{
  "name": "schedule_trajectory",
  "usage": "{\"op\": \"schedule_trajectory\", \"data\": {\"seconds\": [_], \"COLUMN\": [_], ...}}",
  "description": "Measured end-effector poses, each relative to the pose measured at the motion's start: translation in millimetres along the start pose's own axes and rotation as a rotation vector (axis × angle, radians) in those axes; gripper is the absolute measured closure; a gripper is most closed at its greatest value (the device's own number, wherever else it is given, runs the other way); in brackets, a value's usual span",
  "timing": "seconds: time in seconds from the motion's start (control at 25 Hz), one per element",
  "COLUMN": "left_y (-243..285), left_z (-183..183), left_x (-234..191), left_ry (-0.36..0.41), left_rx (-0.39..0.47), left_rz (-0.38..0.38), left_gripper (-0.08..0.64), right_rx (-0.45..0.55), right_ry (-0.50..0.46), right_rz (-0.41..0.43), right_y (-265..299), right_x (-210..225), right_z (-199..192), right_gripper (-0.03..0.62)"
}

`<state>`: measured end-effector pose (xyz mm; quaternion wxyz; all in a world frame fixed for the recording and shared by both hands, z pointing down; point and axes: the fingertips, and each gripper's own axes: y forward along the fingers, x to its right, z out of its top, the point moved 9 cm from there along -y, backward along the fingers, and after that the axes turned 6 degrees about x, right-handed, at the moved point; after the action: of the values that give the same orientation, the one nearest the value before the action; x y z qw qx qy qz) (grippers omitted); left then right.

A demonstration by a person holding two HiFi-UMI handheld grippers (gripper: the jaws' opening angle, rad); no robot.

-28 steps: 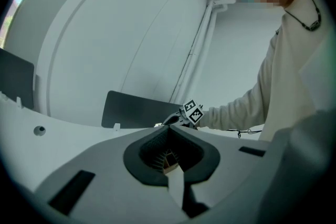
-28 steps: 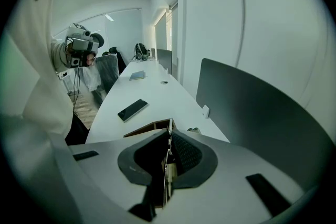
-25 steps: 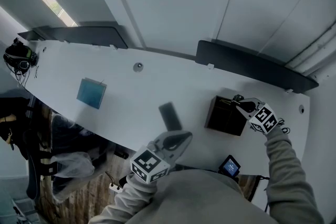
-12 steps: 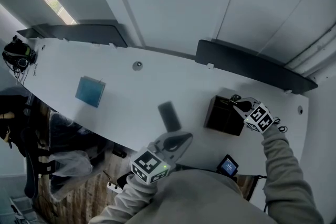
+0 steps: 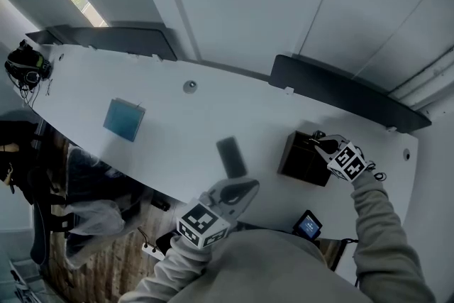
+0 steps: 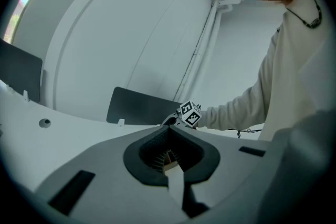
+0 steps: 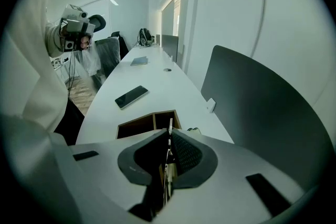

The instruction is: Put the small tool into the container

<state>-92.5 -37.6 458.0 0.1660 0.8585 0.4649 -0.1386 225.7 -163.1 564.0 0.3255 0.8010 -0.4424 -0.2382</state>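
The container (image 5: 301,161) is a dark open box with wooden dividers (image 7: 137,126), standing on the white table at the right. My right gripper (image 5: 319,142) hangs over its far right corner, pointing steeply down. It is shut on the small tool (image 7: 170,126), a thin pale strip that sticks out between the pads above the box's compartments. My left gripper (image 5: 253,185) hovers at the table's near edge, left of the box. Its jaws meet and hold nothing (image 6: 168,128).
A dark phone (image 5: 230,156) lies flat left of the container, and a blue notebook (image 5: 124,119) further left. A small device with a lit screen (image 5: 310,225) sits at the near edge. Headphones (image 5: 25,67) lie at the far left. Dark divider panels (image 5: 340,92) line the back.
My right gripper has sunk slightly toward the container, still shut on the tool. The left gripper has kept its place.
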Motion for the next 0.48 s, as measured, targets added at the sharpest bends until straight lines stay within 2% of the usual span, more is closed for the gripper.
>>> {"op": "schedule_trajectory", "data": {"seconds": [0.48], "left_y": [3.0], "left_z": [-3.0], "left_x": [3.5], "left_ry": [0.004], "left_rx": [-0.019], "left_rz": [-0.009], "left_gripper": [0.558], "right_rx": [0.01], "right_ry": [0.002], "right_rz": [0.04], "right_y": [11.5], "right_x": [-1.3], "right_z": [0.7], "right_gripper": [0.552]}}
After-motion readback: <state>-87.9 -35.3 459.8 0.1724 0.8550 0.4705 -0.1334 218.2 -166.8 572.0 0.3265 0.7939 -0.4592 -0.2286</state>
